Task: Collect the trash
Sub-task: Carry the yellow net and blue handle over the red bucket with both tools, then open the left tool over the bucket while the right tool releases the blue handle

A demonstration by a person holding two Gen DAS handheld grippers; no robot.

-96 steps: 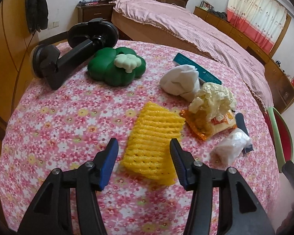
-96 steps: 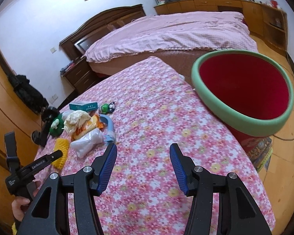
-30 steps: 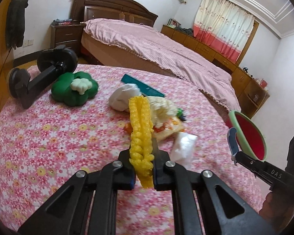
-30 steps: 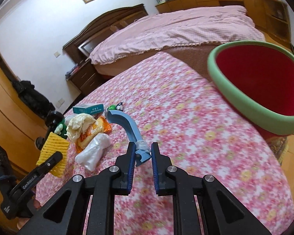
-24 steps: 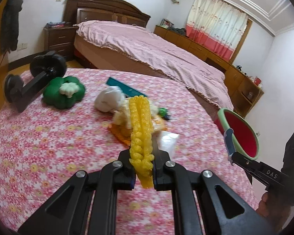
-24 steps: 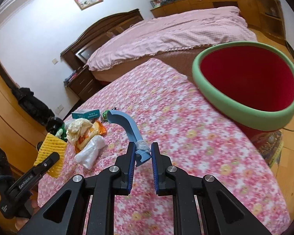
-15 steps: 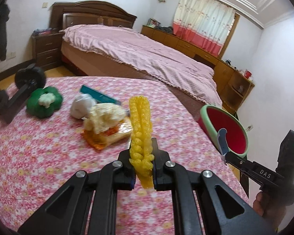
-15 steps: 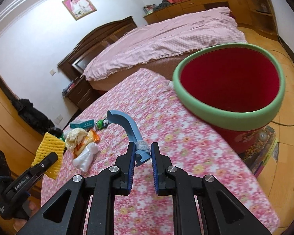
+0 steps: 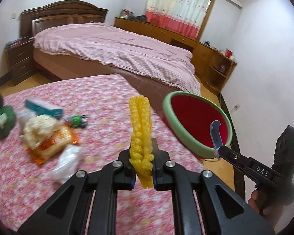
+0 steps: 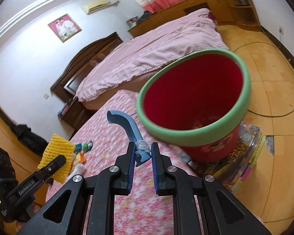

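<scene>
i hold foam net [image 9: 140,135] in left gripper [image 9: 143,173], blue hook [image 10: 127,129] in right gripper [image 10: 143,159] | bin [image 10: 198,131] at 1 | 0 binned, pile [image 9: 47,135] left

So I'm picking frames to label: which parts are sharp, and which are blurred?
Left wrist view: the left gripper and its yellow foam net are sharp; the floral tablecloth and the litter on it smear. Right wrist view: the right gripper and blue curved piece are crisp; the bin rim is soft; the room's lines bow.
</scene>
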